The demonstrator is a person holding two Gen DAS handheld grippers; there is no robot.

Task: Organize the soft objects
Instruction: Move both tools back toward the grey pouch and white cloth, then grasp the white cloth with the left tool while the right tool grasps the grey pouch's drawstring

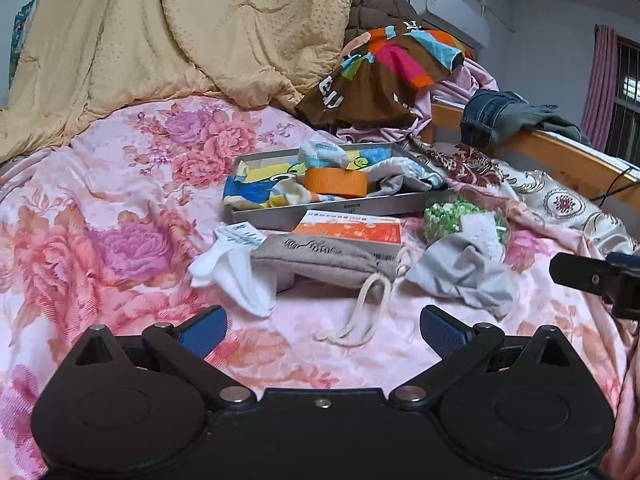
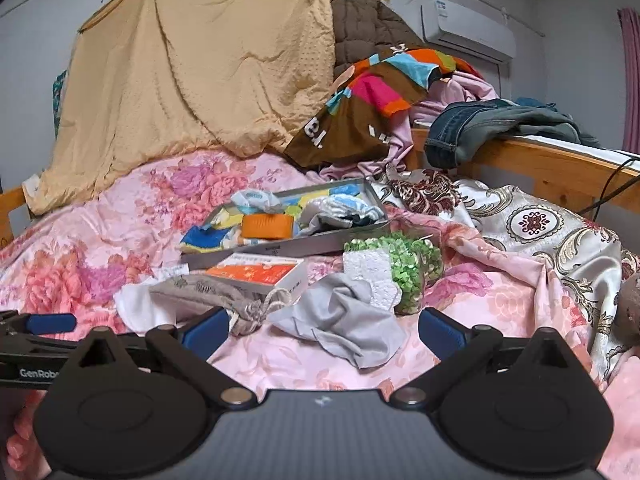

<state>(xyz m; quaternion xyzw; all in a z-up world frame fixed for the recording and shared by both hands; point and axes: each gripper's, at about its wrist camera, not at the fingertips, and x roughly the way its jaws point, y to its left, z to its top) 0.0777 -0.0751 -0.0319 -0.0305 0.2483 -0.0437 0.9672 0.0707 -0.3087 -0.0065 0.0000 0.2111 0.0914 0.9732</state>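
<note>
A grey metal tray (image 1: 320,210) (image 2: 256,250) lies on the flowered bedspread, holding colourful cloths and an orange pouch (image 1: 336,182) (image 2: 267,226). In front of it lie a white sock (image 1: 240,276), a beige drawstring bag (image 1: 320,260) (image 2: 208,294), an orange-and-white box (image 1: 352,232) (image 2: 256,272), a grey cloth (image 1: 464,272) (image 2: 340,320) and a green-and-white bundle (image 1: 460,220) (image 2: 400,268). My left gripper (image 1: 323,330) is open, just short of the bag's cord. My right gripper (image 2: 323,332) is open, with the grey cloth just ahead between its fingers.
A yellow quilt (image 1: 168,40) and a heap of clothes (image 1: 384,76) rise at the back. Jeans (image 1: 496,116) hang over the wooden bed rail (image 1: 560,156) on the right. A patterned cloth (image 2: 536,224) covers the right side. The other gripper's finger (image 1: 592,276) shows at the right edge.
</note>
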